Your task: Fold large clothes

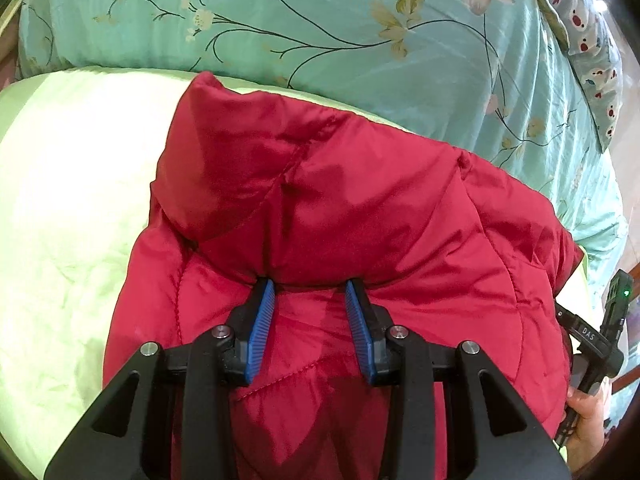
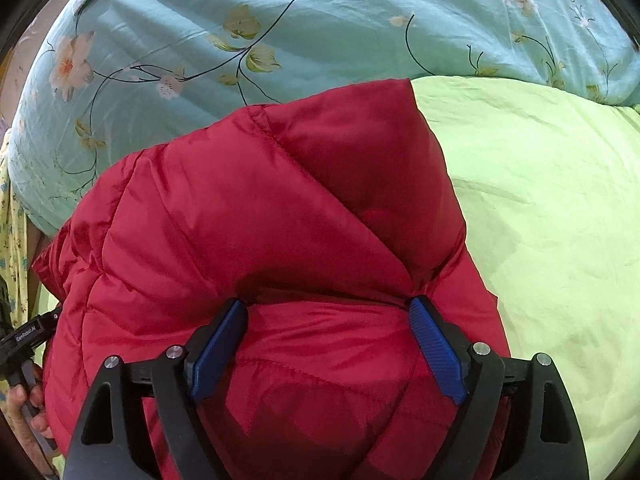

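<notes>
A red quilted puffer jacket [image 1: 360, 200] lies bunched and partly folded on a pale green sheet [image 1: 72, 184]; it also fills the right wrist view [image 2: 248, 216]. My left gripper [image 1: 310, 286] has its blue pads spread apart, with a thick fold of the jacket bulging between the fingertips. My right gripper [image 2: 328, 304] is spread wider, with a padded fold of the jacket between its fingers too. Both grippers sit at the near edge of the jacket, side by side. The jacket's underside and sleeves are hidden.
A turquoise floral quilt [image 1: 320, 20] lies beyond the jacket, also seen in the right wrist view [image 2: 280, 20]. A patterned pillow [image 1: 592, 60] sits at the far right. The other gripper and a hand [image 1: 588, 412] show at the right edge.
</notes>
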The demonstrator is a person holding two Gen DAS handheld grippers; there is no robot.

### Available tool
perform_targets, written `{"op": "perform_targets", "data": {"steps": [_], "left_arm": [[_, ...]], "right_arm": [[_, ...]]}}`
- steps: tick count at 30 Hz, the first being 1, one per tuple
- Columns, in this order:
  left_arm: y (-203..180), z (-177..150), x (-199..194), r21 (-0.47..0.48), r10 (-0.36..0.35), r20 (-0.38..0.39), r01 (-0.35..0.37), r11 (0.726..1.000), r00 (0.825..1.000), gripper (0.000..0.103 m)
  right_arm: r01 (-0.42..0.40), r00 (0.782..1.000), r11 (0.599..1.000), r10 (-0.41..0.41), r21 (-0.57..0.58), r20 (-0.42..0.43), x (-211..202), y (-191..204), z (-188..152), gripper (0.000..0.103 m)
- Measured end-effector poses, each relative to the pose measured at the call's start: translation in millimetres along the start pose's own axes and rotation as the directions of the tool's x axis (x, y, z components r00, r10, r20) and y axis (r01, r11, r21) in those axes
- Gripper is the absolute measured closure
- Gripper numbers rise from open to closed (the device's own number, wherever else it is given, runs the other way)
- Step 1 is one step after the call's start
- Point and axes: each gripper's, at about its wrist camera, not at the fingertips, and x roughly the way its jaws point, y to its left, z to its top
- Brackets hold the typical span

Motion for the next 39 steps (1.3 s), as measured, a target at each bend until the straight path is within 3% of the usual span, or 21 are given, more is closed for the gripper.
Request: {"op": "perform_targets", "data": {"steps": [10,16,20,26,29,36,39], "left_arm": [[17,-24,-57,-0.051,-0.079,0.053,0.082,0.995,0.995,0.067],[14,-24,-32,-0.018,-0.034,0.024,0.034,0.999,0.999,0.067],[16,-20,-23,-0.024,-0.059,0.023,0.059,0.998,0.998,0.067],[20,-26,-45,-0.043,-0.089,0.037,0.090,0.995,0.995,0.066],[22,-32,-61,-0.049,-0.130,0.051,0.132,0.990,0.990,0.058],[33,-49,-84,-0.048,-0.145,0.072,0.149,0.988,0.987,0.056],[42,-49,-86,-0.067,-0.131,0.075,0.136,0.988,0.989,0.050]], "right_arm": [[0.000,1.000,1.000,0.000,0.011,-0.005,-3,0,9,0.017],[-0.012,0.999,1.000,0.011,0.017,0.031,-39,1,4,0.017],[-0.036,0.997,0.999,0.035,0.021,0.064,-74,-12,-10,0.017],[-0.054,0.997,0.997,0.051,0.060,0.056,-101,-37,-27,0.017],[-0.041,0.998,0.997,0.039,0.063,0.045,-104,-48,-34,0.017],[-0.071,0.997,0.991,0.069,0.116,0.021,-104,-65,-44,0.017],[-0.079,0.997,0.989,0.079,0.126,0.011,-102,-67,-47,0.017]]}}
